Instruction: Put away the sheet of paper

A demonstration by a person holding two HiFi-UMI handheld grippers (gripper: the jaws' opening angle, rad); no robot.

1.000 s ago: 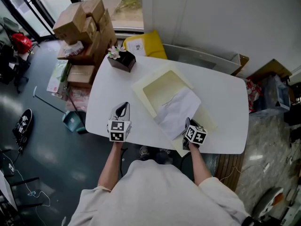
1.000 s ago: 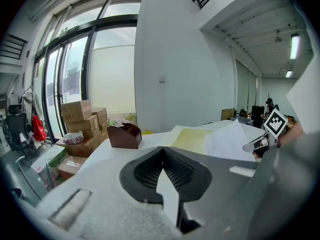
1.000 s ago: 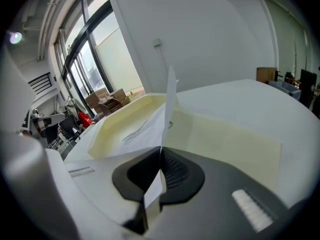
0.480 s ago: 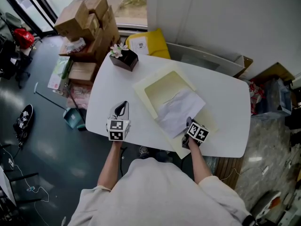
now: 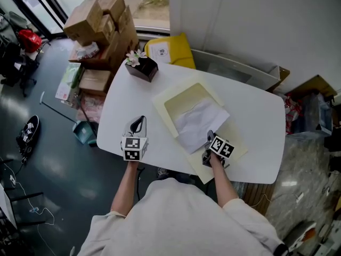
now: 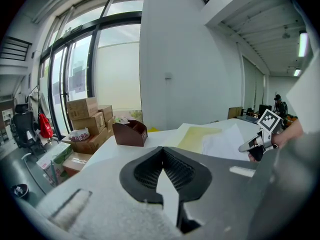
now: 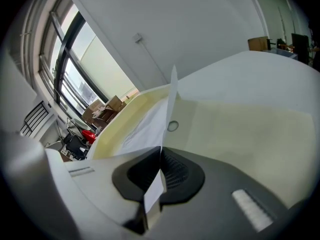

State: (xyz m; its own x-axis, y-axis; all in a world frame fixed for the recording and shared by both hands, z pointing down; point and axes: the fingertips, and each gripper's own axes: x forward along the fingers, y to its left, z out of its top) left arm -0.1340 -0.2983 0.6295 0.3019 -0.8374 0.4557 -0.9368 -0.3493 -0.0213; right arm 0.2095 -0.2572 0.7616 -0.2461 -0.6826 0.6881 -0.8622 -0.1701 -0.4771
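Lower centre, the right gripper pinches the near edge of the sheet of paper — it drapes over the pale yellow tray. Further left, the left gripper has its jaws together — seemingly empty.

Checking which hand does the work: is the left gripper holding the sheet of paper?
No, the sheet of paper is pinched in the right gripper, while the left gripper sits well apart from it.
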